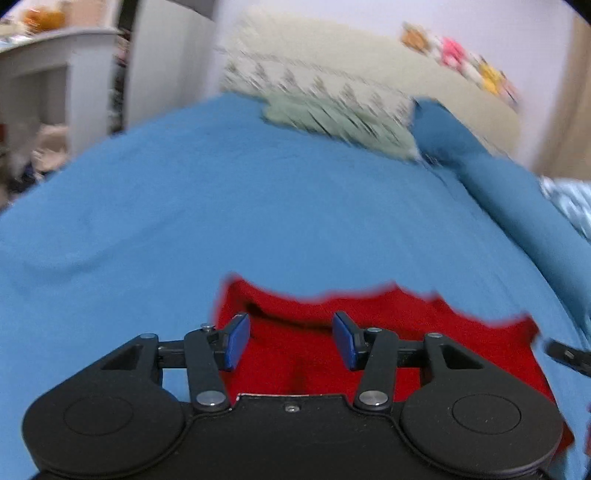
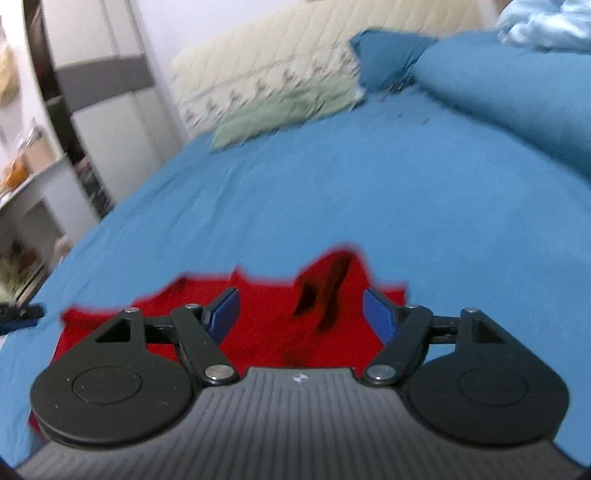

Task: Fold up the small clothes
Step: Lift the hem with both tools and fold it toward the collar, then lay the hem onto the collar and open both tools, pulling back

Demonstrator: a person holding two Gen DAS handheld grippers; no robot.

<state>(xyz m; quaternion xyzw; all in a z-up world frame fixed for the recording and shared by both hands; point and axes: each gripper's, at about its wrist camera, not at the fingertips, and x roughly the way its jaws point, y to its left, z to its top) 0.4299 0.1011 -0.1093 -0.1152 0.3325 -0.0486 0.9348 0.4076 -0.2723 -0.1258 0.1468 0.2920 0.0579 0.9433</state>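
Note:
A small red garment (image 1: 369, 332) lies spread on the blue bed sheet (image 1: 221, 221), close in front of both grippers. My left gripper (image 1: 291, 339) is open, its blue pads (image 1: 236, 341) apart over the garment's left part, holding nothing. My right gripper (image 2: 301, 314) is open over the same red garment (image 2: 266, 328), which has a raised dark fold (image 2: 325, 291) between the pads. The right gripper's tip shows at the left view's right edge (image 1: 567, 356). The left gripper's tip shows at the right view's left edge (image 2: 20, 314).
A cream patterned pillow (image 1: 332, 85) with a pale green cloth (image 1: 340, 122) lies at the bed's far end. A blue pillow (image 1: 517, 192) and a light blue quilt (image 2: 546, 22) lie on the right. White shelves (image 1: 44, 74) and a wardrobe (image 2: 110, 96) stand left of the bed.

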